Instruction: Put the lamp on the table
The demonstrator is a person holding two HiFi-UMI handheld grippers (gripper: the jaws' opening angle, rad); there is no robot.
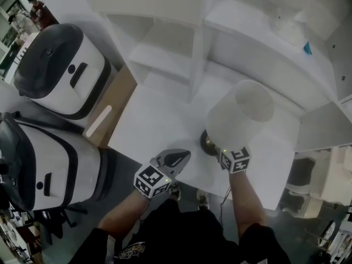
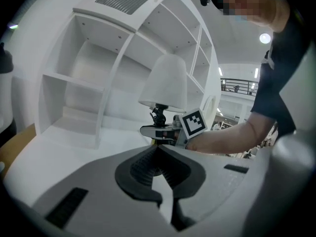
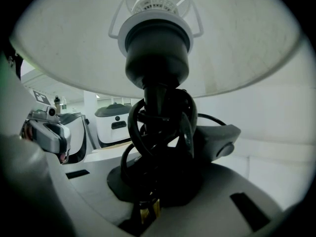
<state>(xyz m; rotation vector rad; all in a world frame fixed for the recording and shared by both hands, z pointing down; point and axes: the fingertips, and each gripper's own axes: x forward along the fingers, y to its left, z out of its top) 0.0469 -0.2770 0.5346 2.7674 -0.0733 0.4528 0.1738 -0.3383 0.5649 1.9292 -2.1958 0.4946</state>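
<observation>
The lamp [image 1: 242, 111] has a white shade and a dark base that rests on the white table [image 1: 154, 120] near its front edge. A black cord is coiled round its stem [image 3: 158, 98]. My right gripper [image 1: 215, 147] is shut on that stem just under the shade, with the stem filling the right gripper view between the jaws [image 3: 158, 181]. My left gripper [image 1: 181, 157] hovers over the table edge to the left of the lamp, jaws together and empty. The left gripper view looks past its tips [image 2: 157, 154] at the lamp [image 2: 165, 85] and the right gripper [image 2: 160, 132].
A white shelf unit [image 1: 187, 54] stands at the back of the table, and a pale object [image 1: 289, 26] sits on an upper shelf. Two bulky white-and-black machines [image 1: 60, 70] [image 1: 44, 164] stand left of the table beside a wooden panel [image 1: 113, 109]. People [image 1: 38, 10] stand far off.
</observation>
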